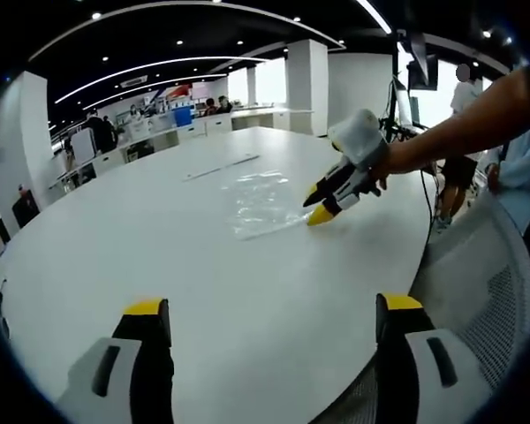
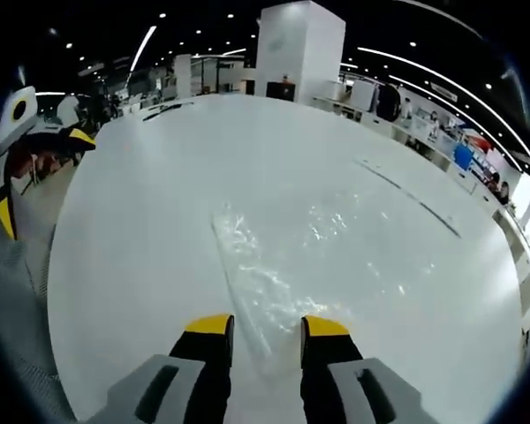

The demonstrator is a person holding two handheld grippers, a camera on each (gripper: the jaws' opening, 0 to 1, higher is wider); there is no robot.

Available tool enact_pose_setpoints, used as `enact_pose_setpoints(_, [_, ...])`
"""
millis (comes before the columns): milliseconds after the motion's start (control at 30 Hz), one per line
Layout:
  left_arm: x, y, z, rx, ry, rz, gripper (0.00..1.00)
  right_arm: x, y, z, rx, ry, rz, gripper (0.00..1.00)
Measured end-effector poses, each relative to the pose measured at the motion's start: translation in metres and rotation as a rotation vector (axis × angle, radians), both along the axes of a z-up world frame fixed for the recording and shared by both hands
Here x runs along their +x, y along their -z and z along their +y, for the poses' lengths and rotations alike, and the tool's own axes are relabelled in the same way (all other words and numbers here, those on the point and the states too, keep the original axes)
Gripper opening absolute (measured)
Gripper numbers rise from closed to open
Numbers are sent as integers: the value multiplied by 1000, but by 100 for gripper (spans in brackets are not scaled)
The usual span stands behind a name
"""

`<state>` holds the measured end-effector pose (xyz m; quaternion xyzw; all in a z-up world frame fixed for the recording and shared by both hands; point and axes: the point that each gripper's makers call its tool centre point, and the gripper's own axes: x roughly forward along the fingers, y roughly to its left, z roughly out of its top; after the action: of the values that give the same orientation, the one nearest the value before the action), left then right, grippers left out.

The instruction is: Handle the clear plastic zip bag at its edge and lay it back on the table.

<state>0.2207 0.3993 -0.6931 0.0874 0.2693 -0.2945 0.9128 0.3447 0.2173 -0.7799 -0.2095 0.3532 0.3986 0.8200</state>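
Note:
The clear plastic zip bag (image 1: 261, 201) lies flat and crinkled on the round white table (image 1: 159, 230). In the right gripper view the bag (image 2: 318, 234) spreads ahead, and its near edge runs down between my jaws. My right gripper (image 2: 267, 327) is open by a narrow gap, low over the table, with that edge in the gap. From the left gripper view, the right gripper (image 1: 319, 207) reaches in from the right, held by a person's hand, with its yellow tips at the bag's right edge. My left gripper (image 1: 272, 307) is wide open and holds nothing, well short of the bag.
A thin long strip (image 1: 221, 167) lies on the table beyond the bag. A grey mesh chair (image 1: 490, 300) stands at the table's near right edge. A white pillar (image 1: 307, 84), desks and people fill the background. The left gripper (image 2: 37, 132) shows at the table's left edge.

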Motion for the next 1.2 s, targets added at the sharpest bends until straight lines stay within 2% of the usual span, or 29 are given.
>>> enact_pose_setpoints(100, [2, -1, 0, 3, 3, -5, 95, 1, -2, 3, 14, 0, 9, 25])
enact_pose_setpoints(133, [3, -2, 0, 4, 3, -5, 94, -2, -2, 5, 28, -3, 39, 22])
enact_pose_setpoints(167, [3, -2, 0, 3, 4, -5, 94, -1, -3, 6, 31, -11, 31, 21])
enact_pose_setpoints(200, [4, -2, 0, 3, 4, -5, 94, -3, -1, 8, 8, -73, 22, 19])
enact_pose_setpoints(300, [3, -1, 0, 8, 7, -1, 94, -2, 1, 7, 15, -60, 43, 17])
enact_pose_setpoints(367, [3, 0, 0, 10, 12, 2, 93, -4, 1, 6, 2, -92, 47, 15])
enact_pose_setpoints(467, [3, 1, -1, 13, 17, 7, 93, -8, 2, 4, -31, -148, 49, 2])
enact_pose_setpoints(500, [3, 2, -1, 14, 17, 7, 92, -8, 1, 3, -37, -166, 36, 0])
enact_pose_setpoints(667, [5, 0, -2, 15, 19, 4, 92, -7, 0, 2, -36, -180, 49, 0])
enact_pose_setpoints(767, [6, 1, -1, 18, 23, 5, 91, -11, -1, 0, -71, -237, 50, 0])
enact_pose_setpoints(867, [6, 2, 0, 20, 25, 9, 90, -11, 0, 1, -113, -309, 9, 0])
enact_pose_setpoints(1200, [9, 4, -1, 32, 31, 15, 90, -19, -5, 2, -155, -375, -13, 0])
